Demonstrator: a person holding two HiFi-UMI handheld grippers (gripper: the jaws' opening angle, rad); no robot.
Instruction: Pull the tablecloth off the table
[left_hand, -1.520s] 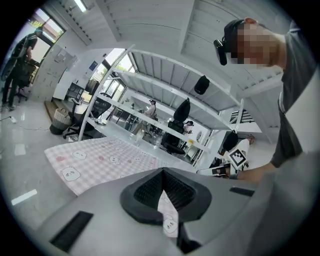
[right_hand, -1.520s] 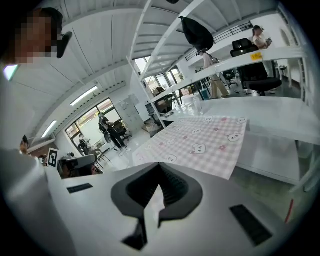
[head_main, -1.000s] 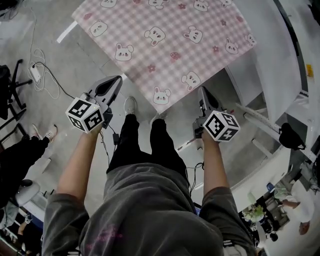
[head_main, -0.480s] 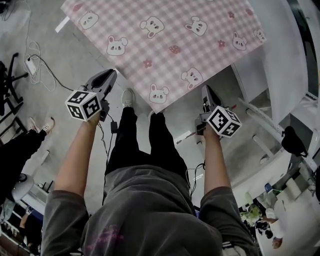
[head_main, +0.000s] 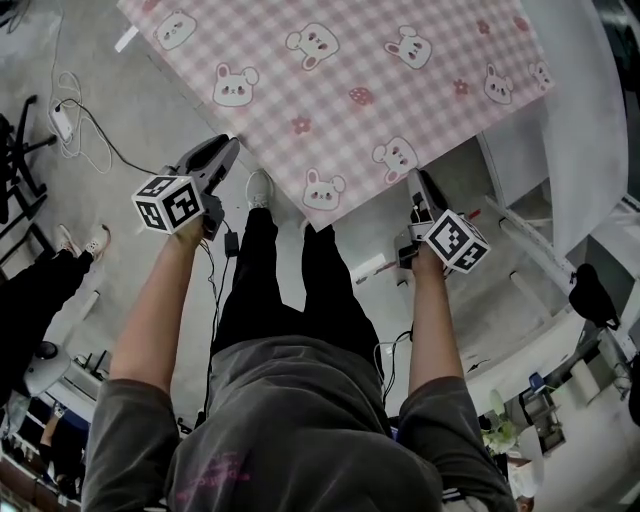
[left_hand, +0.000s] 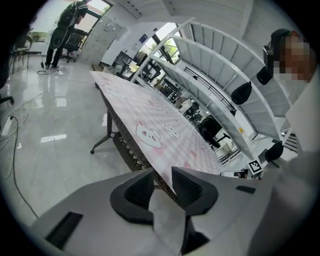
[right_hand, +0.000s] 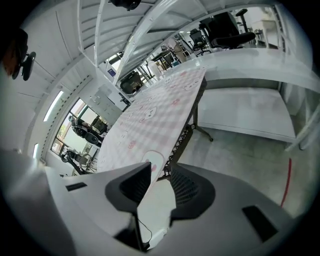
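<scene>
The pink checked tablecloth (head_main: 360, 70) with rabbit prints lies spread over a table with black metal legs (left_hand: 107, 135). Its near edge reaches both grippers. My left gripper (head_main: 228, 150) is at the cloth's left near edge and my right gripper (head_main: 418, 182) at its right near corner. In the left gripper view the tablecloth (left_hand: 150, 115) runs between the parted fingers of the left gripper (left_hand: 160, 175), white underside showing. The right gripper view shows the same: the tablecloth (right_hand: 155, 110) lies in the gap of the right gripper (right_hand: 161, 172). Both grippers are open round the cloth.
A power strip and cables (head_main: 62, 120) lie on the floor at the left. A person in dark clothes (head_main: 30, 300) stands at the far left. A white desk and shelving (head_main: 570, 120) run along the right. My own legs and shoes are under the cloth's near corner.
Both pairs of jaws were shut on the cloth 1.5 s ago and now stand apart. Both grippers now point lower, along the tabletop. In the head view the cloth has shifted slightly away.
</scene>
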